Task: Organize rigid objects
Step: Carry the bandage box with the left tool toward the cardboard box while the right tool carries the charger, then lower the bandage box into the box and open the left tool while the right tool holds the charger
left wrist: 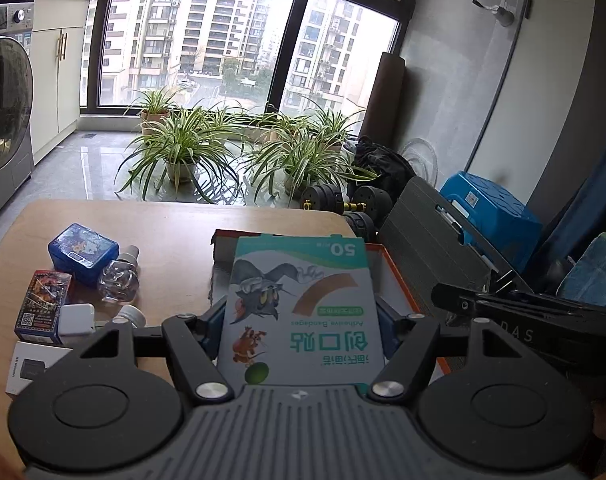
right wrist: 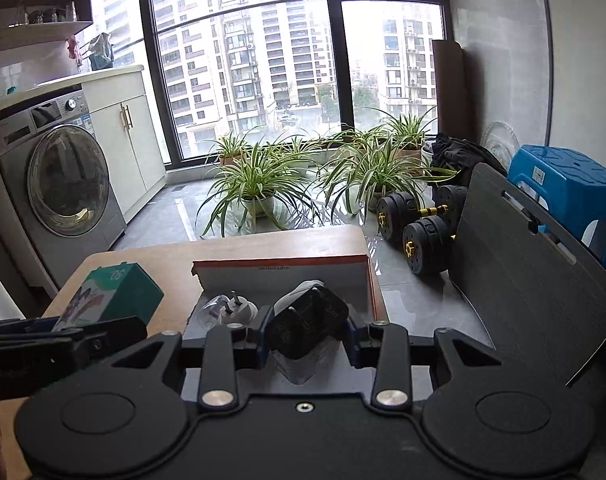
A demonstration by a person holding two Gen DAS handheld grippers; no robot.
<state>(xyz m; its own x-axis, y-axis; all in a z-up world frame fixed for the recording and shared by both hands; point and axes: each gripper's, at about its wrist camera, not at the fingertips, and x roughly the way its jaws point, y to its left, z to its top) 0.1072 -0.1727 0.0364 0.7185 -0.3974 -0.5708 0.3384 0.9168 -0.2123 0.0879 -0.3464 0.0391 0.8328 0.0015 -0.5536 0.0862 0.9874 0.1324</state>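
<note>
In the left wrist view my left gripper (left wrist: pixel 301 326) is shut on a teal and white bandage box (left wrist: pixel 299 300) with cartoon figures, held above the wooden table (left wrist: pixel 171 232). Behind it lies an orange-rimmed open box (left wrist: pixel 397 280). In the right wrist view my right gripper (right wrist: pixel 307 338) is shut on a black plug adapter (right wrist: pixel 307 322), just above that orange-rimmed box (right wrist: pixel 283 276). A white plug (right wrist: pixel 235 310) lies inside the box. The bandage box (right wrist: pixel 111 300) shows at the left, with the left gripper's fingers (right wrist: pixel 99 338) on it.
On the table's left lie a blue tin (left wrist: pixel 83 252), a clear bottle (left wrist: pixel 119 280), a red card box (left wrist: pixel 43 308), a white charger (left wrist: pixel 77 318) and a white carton (left wrist: pixel 27 368). Potted plants (right wrist: pixel 259 184), dumbbells (right wrist: pixel 419 224), a grey board (right wrist: pixel 523 280) and a washing machine (right wrist: pixel 59 184) surround the table.
</note>
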